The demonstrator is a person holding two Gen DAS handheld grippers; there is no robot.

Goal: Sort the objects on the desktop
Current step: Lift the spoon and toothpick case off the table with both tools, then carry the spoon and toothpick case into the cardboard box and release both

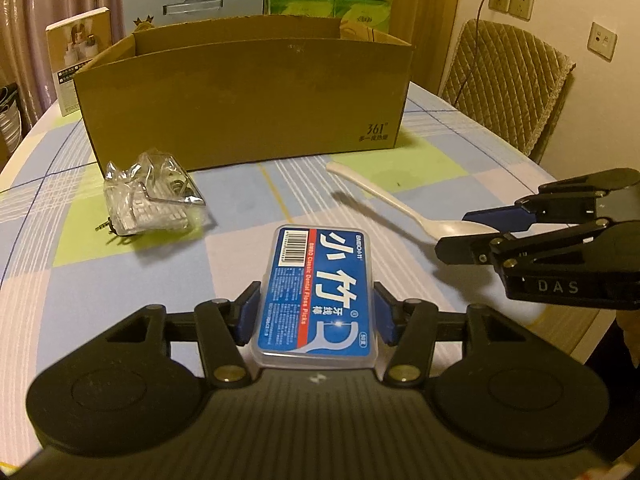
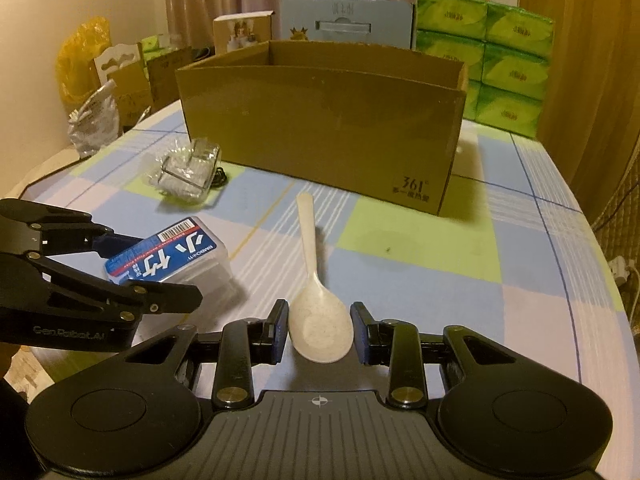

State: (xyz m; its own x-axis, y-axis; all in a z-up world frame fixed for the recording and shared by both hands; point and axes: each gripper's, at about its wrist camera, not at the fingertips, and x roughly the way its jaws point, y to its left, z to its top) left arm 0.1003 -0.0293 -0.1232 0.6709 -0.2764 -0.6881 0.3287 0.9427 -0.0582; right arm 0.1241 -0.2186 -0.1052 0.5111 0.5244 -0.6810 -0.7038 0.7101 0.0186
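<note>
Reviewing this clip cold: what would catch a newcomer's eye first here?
The blue-labelled floss pick box clamped between the left gripper pads in the foreground, and the cream spoon with its bowl between the right gripper jaws. Behind both, the open cardboard box stands on the checked tablecloth.

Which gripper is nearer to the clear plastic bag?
Left. The left gripper holds the floss box, just right of the bag. The right gripper, around the spoon, is farther right.
</note>
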